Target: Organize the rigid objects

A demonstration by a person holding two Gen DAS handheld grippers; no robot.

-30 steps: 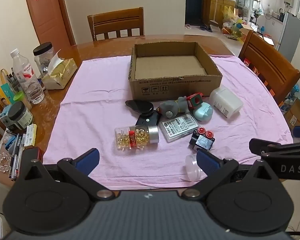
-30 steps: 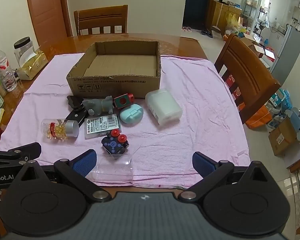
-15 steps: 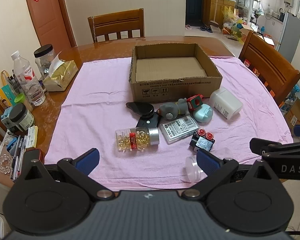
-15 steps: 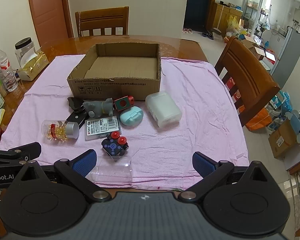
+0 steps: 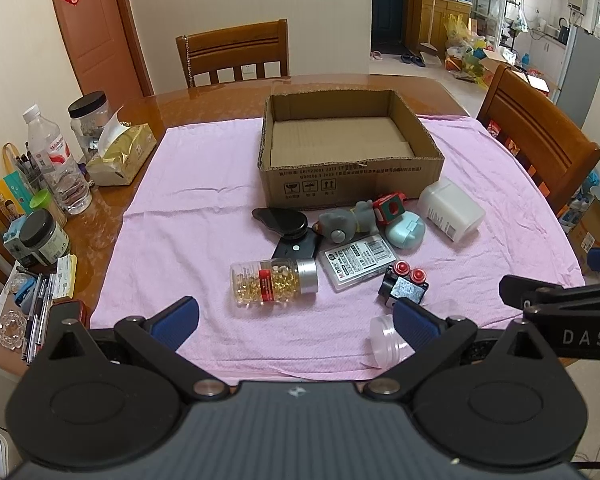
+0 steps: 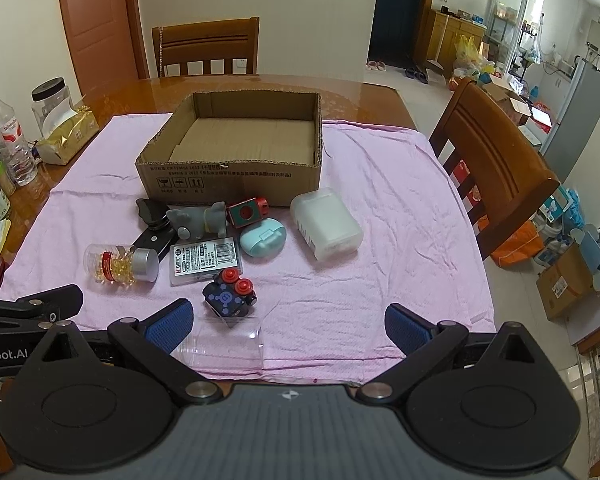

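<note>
Since a moment before, both grippers had drawn back slightly, nothing else shifting. The left gripper point(image 5: 296, 322) and right gripper point(image 6: 288, 326) hung spread wide and empty (near the table's edge). The cardboard box point(image 6: 236, 178) sat on the pink cloth point(image 6: 400, 240), the capsule bottle point(image 5: 274, 282) just before it.

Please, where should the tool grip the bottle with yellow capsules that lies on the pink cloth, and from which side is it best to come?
Probably across the clear body of the capsule bottle, coming from above. It lies on its side with the silver cap pointing right, so its round sides are free front and back. The black holder sits close behind, so keep the fingers toward the cap-free end.
</note>
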